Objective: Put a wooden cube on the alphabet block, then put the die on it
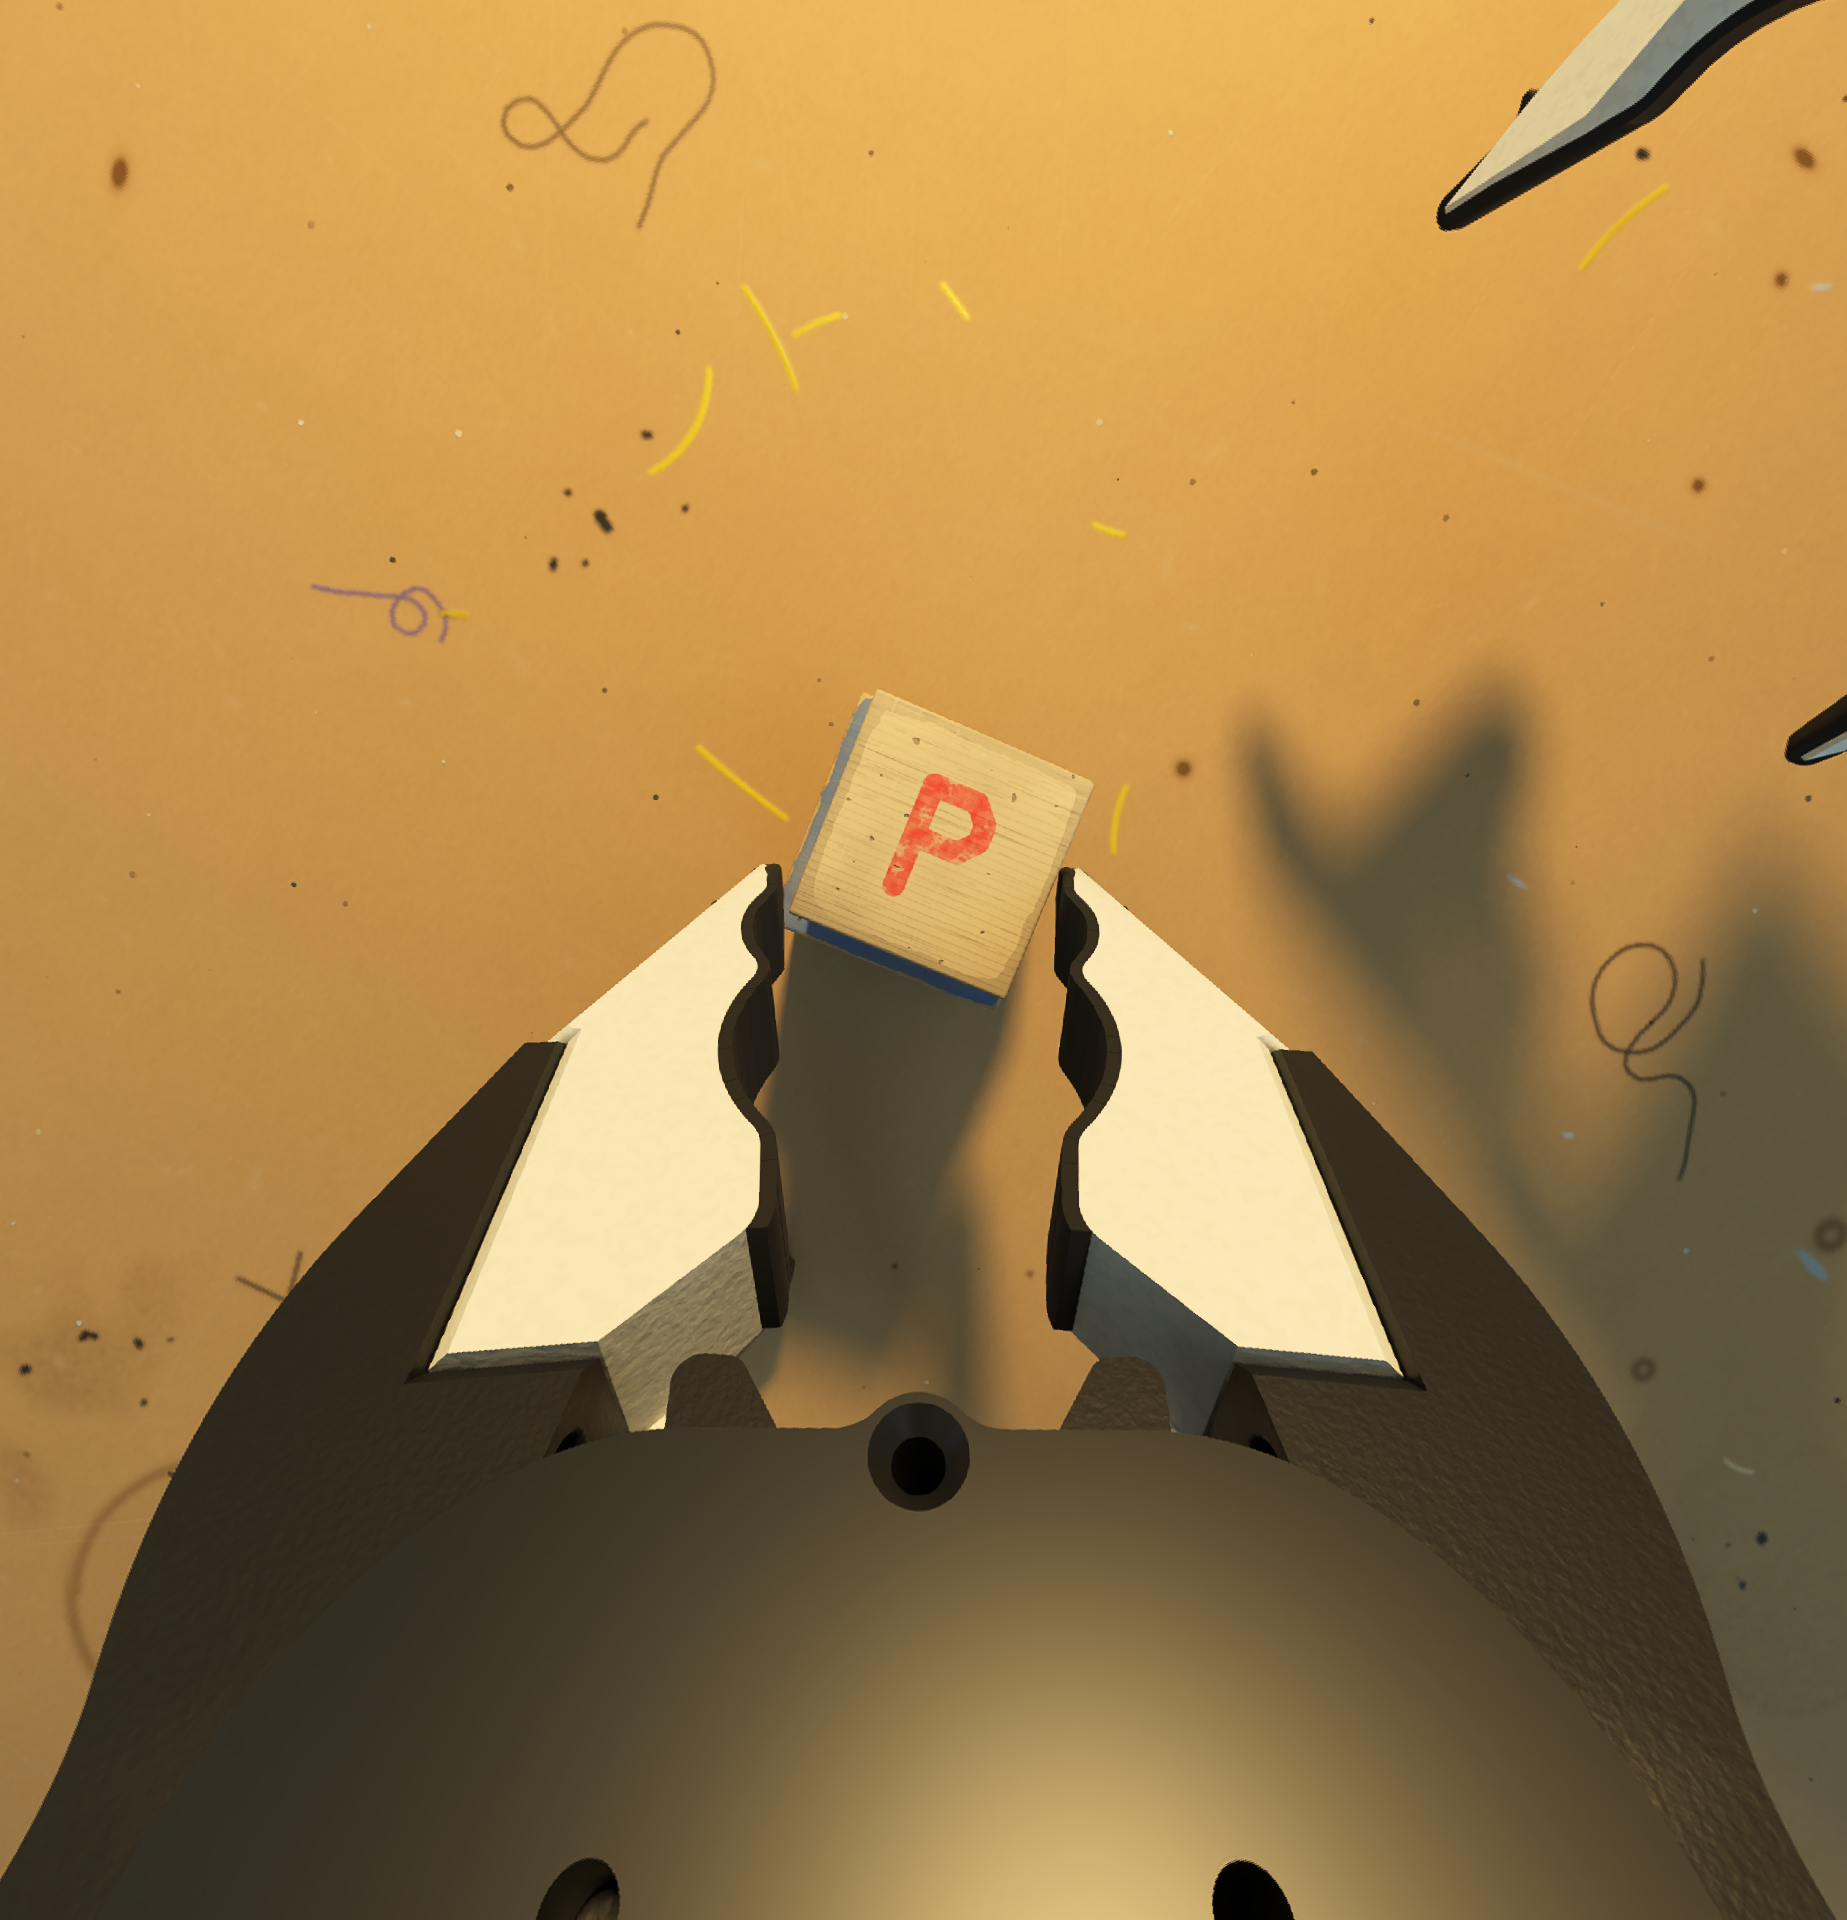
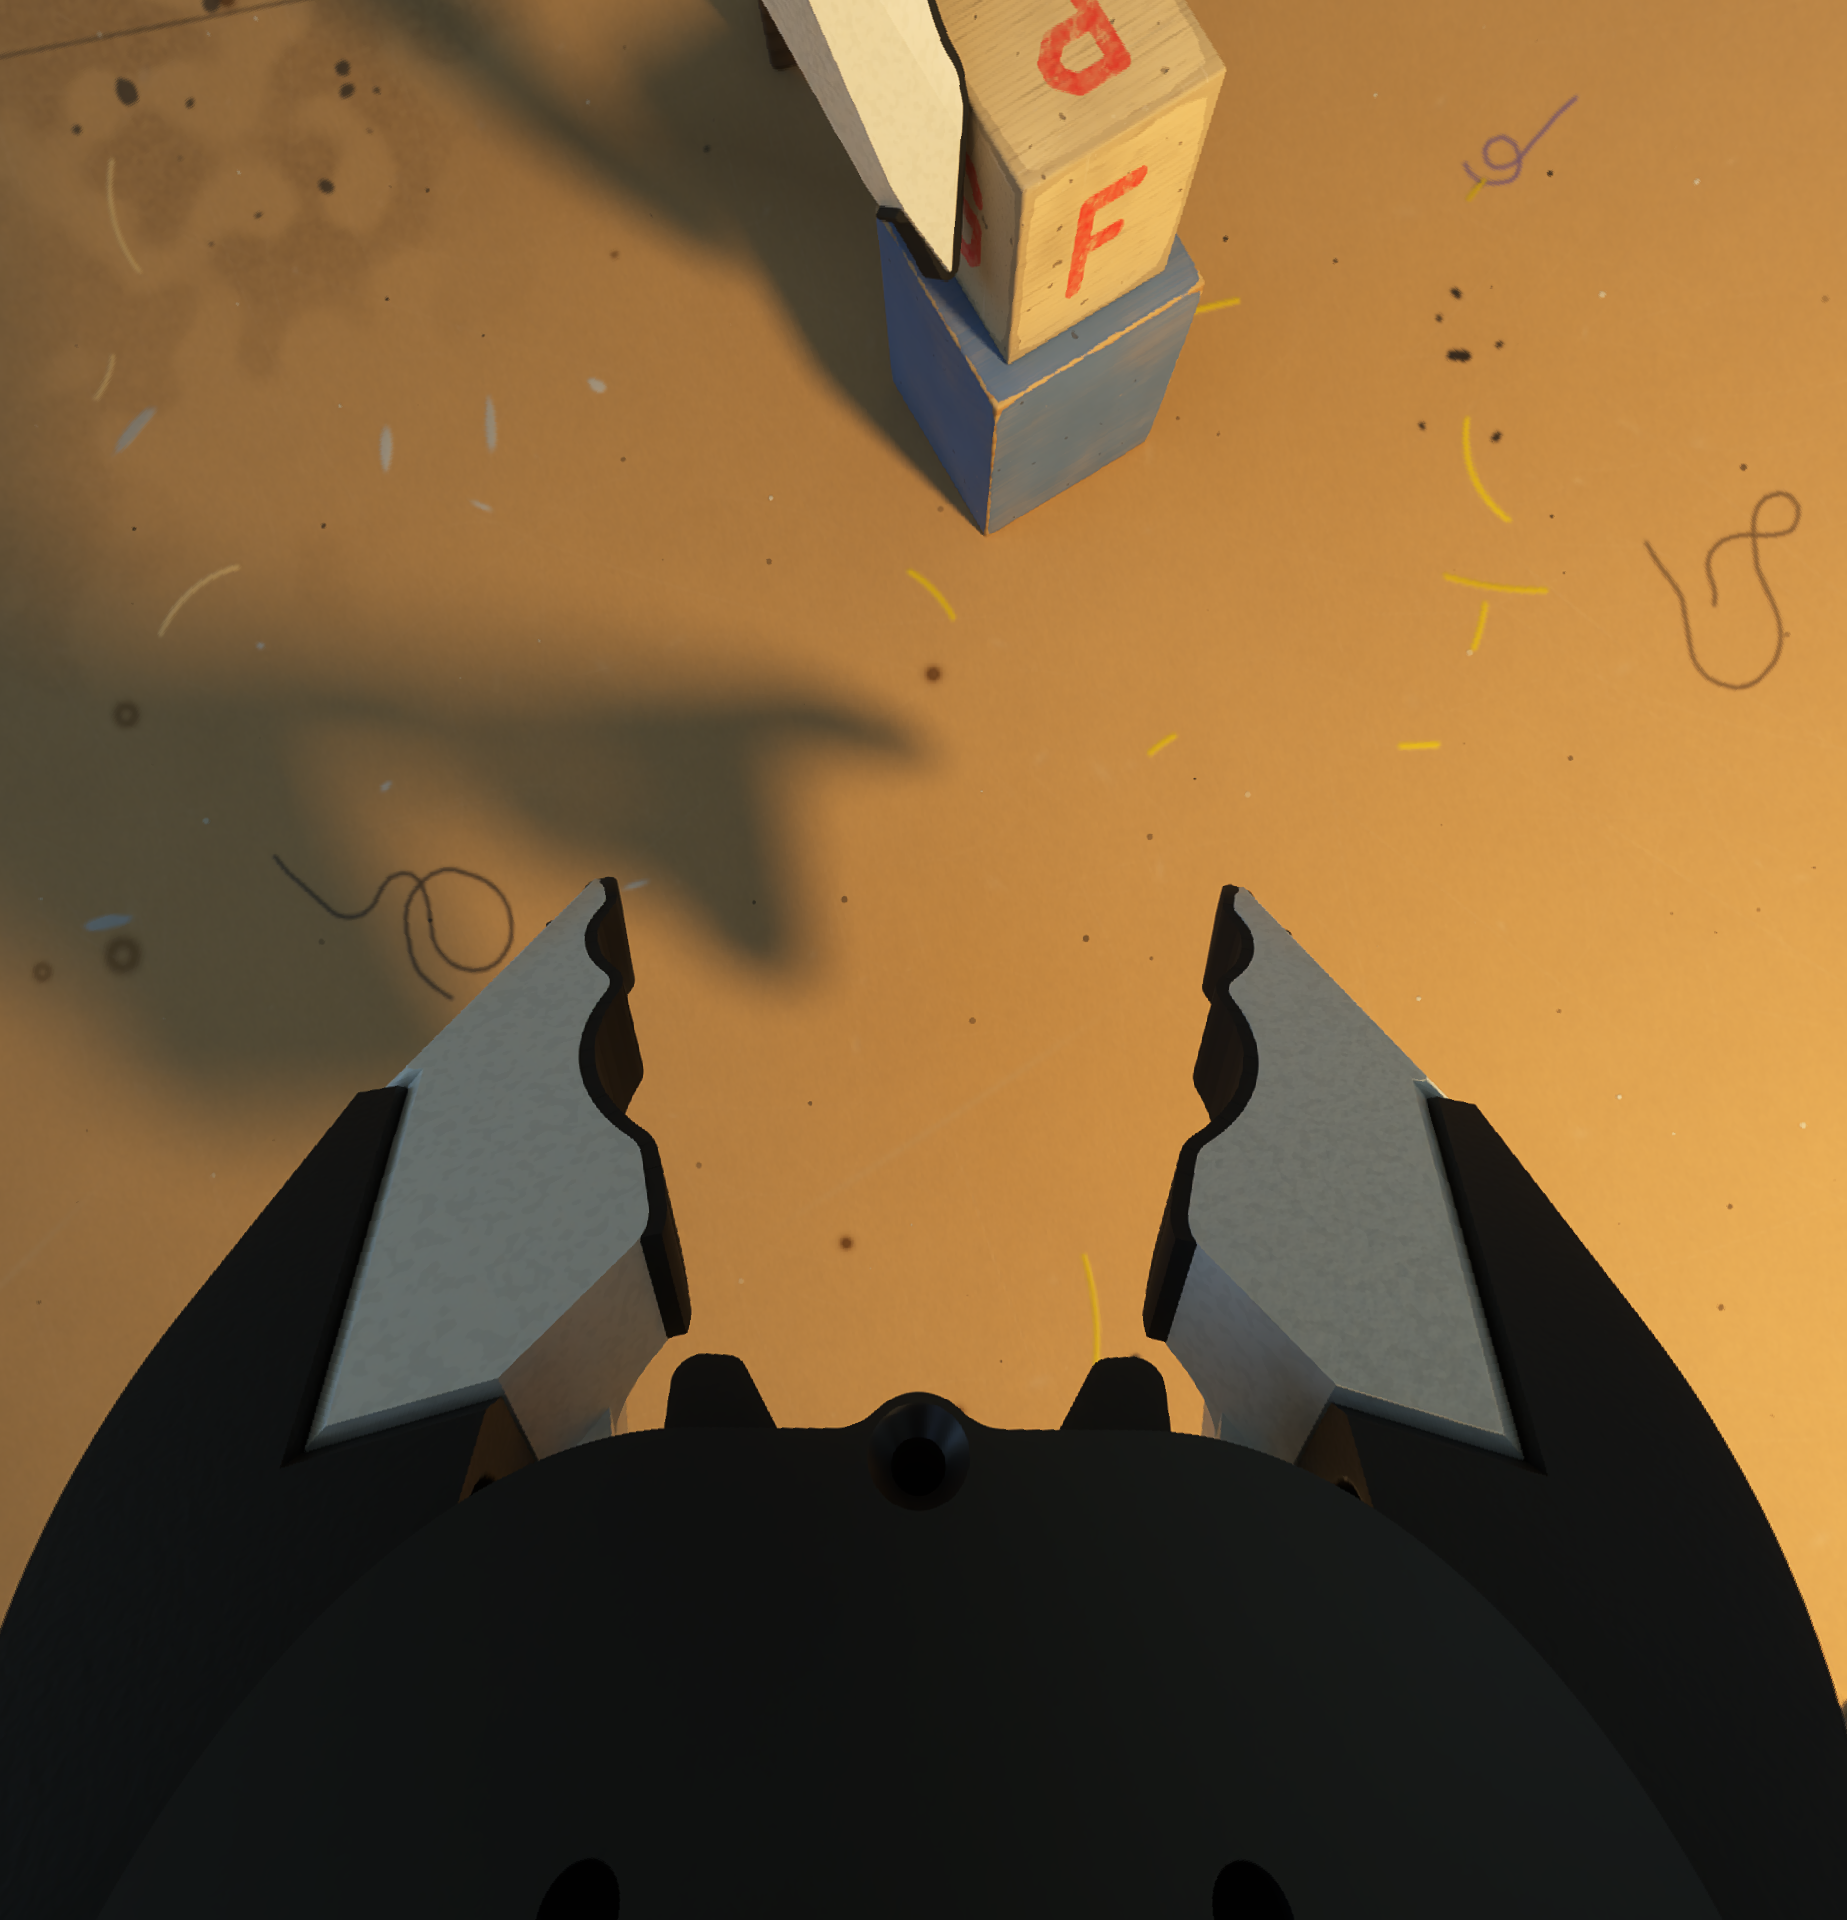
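Orange-brown tabletop (image 1: 275, 831), speckled with dark spots, short yellow strokes and thin scribbled loops; long soft shadows fall across it.

Left wrist view: the left gripper (image 1: 919, 883) points down over a pale wooden alphabet block (image 1: 940, 847) with a red letter on its top face. The block sits skewed between the cream fingertips. Left tip looks to touch the block's corner; on the right a thin gap shows, so whether the jaws are clamped or only close cannot be told. A blue edge peeks out beneath the block.

Right wrist view: the alphabet block (image 2: 1095, 177) stands atop a blue wooden cube (image 2: 1044, 416), rotated relative to it, red letters on its sides. One cream finger (image 2: 898, 114) of the left gripper lies against the block's side.

Right gripper (image 2: 919, 888): grey fingers spread wide, nothing between them, well apart from the stack.
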Controlling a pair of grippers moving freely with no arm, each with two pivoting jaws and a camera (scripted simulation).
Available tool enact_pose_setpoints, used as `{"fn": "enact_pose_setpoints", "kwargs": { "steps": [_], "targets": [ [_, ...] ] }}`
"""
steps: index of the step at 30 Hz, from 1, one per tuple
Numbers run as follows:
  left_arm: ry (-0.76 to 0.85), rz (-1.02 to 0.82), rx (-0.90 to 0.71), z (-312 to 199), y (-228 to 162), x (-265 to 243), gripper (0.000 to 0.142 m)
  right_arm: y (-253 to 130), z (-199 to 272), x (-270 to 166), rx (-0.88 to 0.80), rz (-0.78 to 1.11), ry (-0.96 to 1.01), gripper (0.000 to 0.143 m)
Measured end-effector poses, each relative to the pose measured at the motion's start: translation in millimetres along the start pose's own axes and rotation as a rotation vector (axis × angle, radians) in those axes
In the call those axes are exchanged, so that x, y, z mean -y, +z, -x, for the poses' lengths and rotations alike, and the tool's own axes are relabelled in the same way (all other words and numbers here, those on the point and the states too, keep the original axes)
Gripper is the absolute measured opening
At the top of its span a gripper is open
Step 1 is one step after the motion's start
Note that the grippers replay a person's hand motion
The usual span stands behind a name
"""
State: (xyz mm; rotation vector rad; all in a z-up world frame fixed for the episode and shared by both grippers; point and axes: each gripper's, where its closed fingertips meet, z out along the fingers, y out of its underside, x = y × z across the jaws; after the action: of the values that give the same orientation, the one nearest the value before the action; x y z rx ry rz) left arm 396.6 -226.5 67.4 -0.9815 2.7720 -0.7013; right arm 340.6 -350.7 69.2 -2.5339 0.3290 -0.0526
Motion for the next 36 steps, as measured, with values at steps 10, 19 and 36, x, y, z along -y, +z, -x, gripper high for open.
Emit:
{"fn": "enact_pose_setpoints", "kwargs": {
  "steps": [10, 19, 36],
  "targets": [
    [-0.006, 0.001, 0.012, 1, 2, -1, 0.057, -2, 0, 1, -0.001, -0.004, -0.001, 0.111],
    [0.120, -0.185, 0.029, 23, -56, -4, 0.085, -7, -1, 0, -0.005, -0.029, -0.004, 0.112],
    [0.672, 0.268, -0.113, 56, -40, -119, 0.061, -10, 5, -4, -0.011, -0.008, -0.046, 0.113]
  ]
}}
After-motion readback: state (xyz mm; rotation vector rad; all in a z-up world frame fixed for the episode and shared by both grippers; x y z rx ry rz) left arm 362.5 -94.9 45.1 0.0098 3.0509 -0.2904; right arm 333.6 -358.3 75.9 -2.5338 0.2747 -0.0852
